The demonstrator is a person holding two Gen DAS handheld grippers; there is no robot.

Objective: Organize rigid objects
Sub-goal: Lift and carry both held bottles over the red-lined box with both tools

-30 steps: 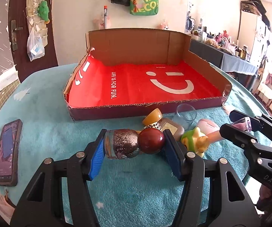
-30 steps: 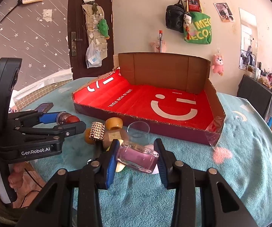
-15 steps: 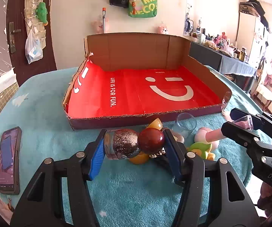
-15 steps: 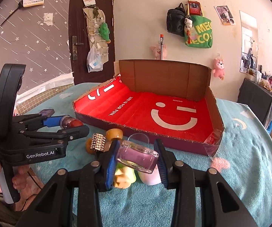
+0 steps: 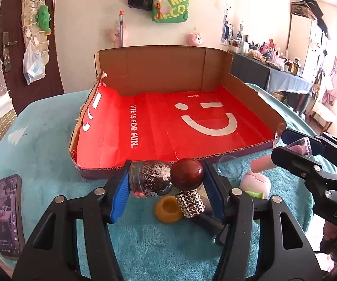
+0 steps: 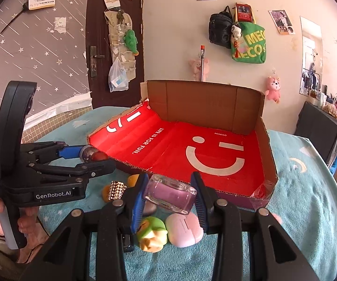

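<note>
My left gripper (image 5: pixel 166 180) is shut on a glittery bottle with a dark red ball cap (image 5: pixel 163 178), held sideways just before the near wall of the cardboard tray (image 5: pixel 159 69). The same bottle (image 6: pixel 93 155) and left gripper (image 6: pixel 91 161) show at the left of the right wrist view. My right gripper (image 6: pixel 169 195) is shut on a clear glass jar with purple contents (image 6: pixel 169 195), held above the table in front of the tray's near wall (image 6: pixel 234 195). In the left wrist view the right gripper (image 5: pixel 297 149) holds that jar (image 5: pixel 300 146). The tray's red floor holds nothing.
On the teal cloth (image 5: pixel 145 245) under the grippers lie an orange cap (image 5: pixel 167 209), a studded silver cap (image 5: pixel 190 200), a clear glass (image 5: pixel 229 167), a pink case (image 6: pixel 184 230) and a green toy figure (image 6: pixel 152 233). A phone (image 5: pixel 9 215) lies at the left.
Both grippers have risen a little with their loads and come closer to the tray. The loose items on the cloth now sit lower in both views.
</note>
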